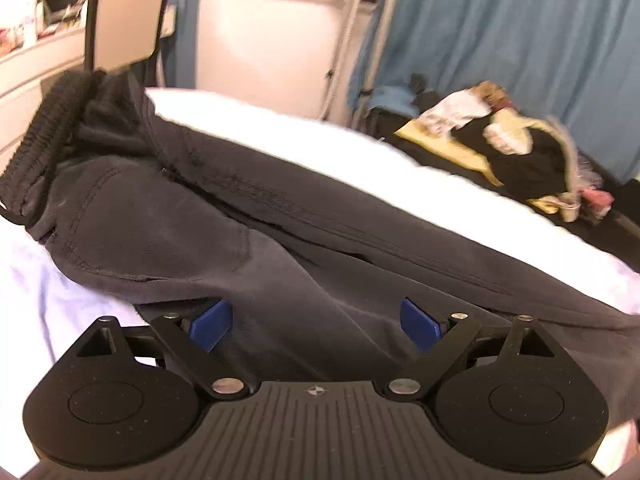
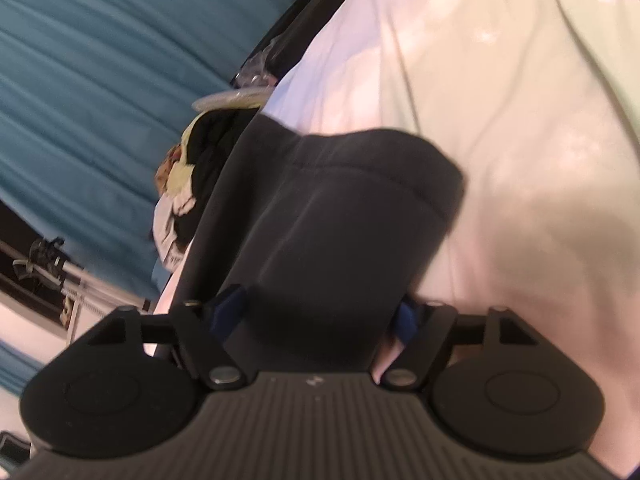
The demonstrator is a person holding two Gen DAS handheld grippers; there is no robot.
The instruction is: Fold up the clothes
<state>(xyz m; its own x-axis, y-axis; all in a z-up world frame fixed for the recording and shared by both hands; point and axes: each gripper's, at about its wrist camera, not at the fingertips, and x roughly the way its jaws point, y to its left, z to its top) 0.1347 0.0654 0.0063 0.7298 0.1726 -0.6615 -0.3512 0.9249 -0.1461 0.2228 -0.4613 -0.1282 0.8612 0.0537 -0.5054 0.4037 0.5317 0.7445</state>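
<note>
Dark grey sweatpants [image 1: 280, 232] lie on a white bed sheet [image 1: 300, 140], their ribbed waistband [image 1: 44, 136] at the far left. My left gripper [image 1: 316, 324] is open, its blue pads [image 1: 212, 322] spread wide over the fabric near the upper leg. In the right wrist view the hemmed leg end of the sweatpants [image 2: 352, 216] lies on the sheet [image 2: 520, 160]. My right gripper [image 2: 320, 316] is open, its blue pads [image 2: 406, 320] on either side of the leg fabric, partly hidden by it.
A pile of mixed clothes [image 1: 500, 140] lies beyond the bed's far edge and also shows in the right wrist view [image 2: 188, 184]. Blue curtains [image 1: 520, 28] hang behind. A chair back [image 1: 128, 20] and white drawers [image 1: 32, 68] stand at the left.
</note>
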